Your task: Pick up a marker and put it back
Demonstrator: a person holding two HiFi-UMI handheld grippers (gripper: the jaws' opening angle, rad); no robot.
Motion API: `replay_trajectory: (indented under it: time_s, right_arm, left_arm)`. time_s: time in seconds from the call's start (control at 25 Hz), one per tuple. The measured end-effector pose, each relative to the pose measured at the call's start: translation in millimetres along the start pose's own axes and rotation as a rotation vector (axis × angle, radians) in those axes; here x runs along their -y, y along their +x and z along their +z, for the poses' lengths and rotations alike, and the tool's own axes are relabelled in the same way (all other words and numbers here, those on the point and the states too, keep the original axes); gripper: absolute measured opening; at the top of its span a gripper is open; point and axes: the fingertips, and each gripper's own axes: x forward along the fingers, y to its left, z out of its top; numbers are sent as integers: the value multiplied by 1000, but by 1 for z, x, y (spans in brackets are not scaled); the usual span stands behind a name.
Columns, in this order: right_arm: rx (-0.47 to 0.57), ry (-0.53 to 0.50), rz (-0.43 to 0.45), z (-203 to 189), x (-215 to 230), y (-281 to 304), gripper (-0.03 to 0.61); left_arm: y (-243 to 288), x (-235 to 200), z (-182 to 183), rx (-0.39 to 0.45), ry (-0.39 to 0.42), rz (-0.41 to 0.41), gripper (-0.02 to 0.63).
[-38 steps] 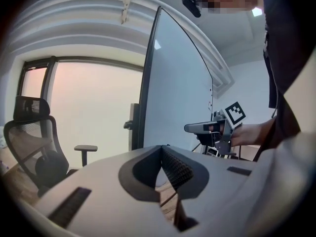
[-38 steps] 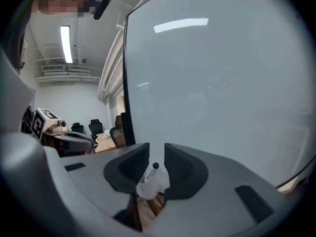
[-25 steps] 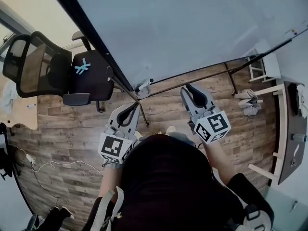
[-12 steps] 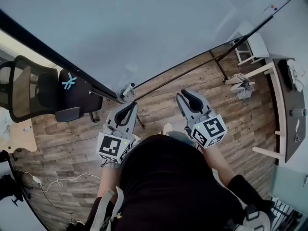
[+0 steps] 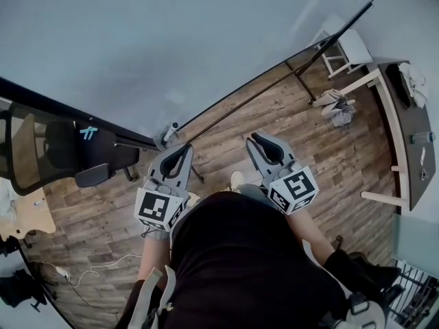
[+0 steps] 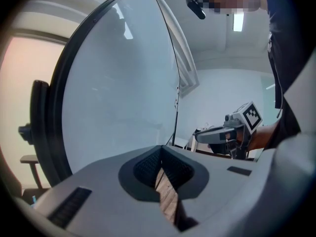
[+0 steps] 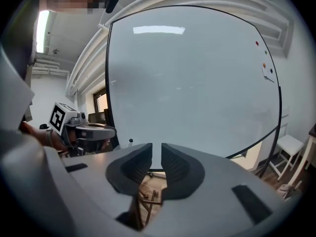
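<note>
Left gripper [image 5: 184, 147] was shut and empty below the whiteboard [image 5: 171, 40], right gripper [image 5: 252, 137] likewise empty, jaws narrowly apart, closing

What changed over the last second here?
The right tongs are closing, with nothing between them. The head view has swung, so the whiteboard fills more of it and the office chair sits further left. Left tongs stay shut and empty; nothing picked up.

Glossy whiteboard [image 5: 206, 46]; wooden floor [image 5: 329, 157]; matt plastic left gripper [image 5: 185, 149].
</note>
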Motion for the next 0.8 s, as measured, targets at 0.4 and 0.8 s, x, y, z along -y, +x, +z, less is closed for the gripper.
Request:
replay_trajectory:
  time_s: [0.4, 0.8]
  right_arm:
    - [4, -12, -6, -2, -10, -6, 65]
    - [24, -16, -20, 1, -7, -9, 64]
  left_arm:
    - [4, 4, 1, -6, 11, -37, 8]
    - [1, 9, 0, -18, 19, -46, 8]
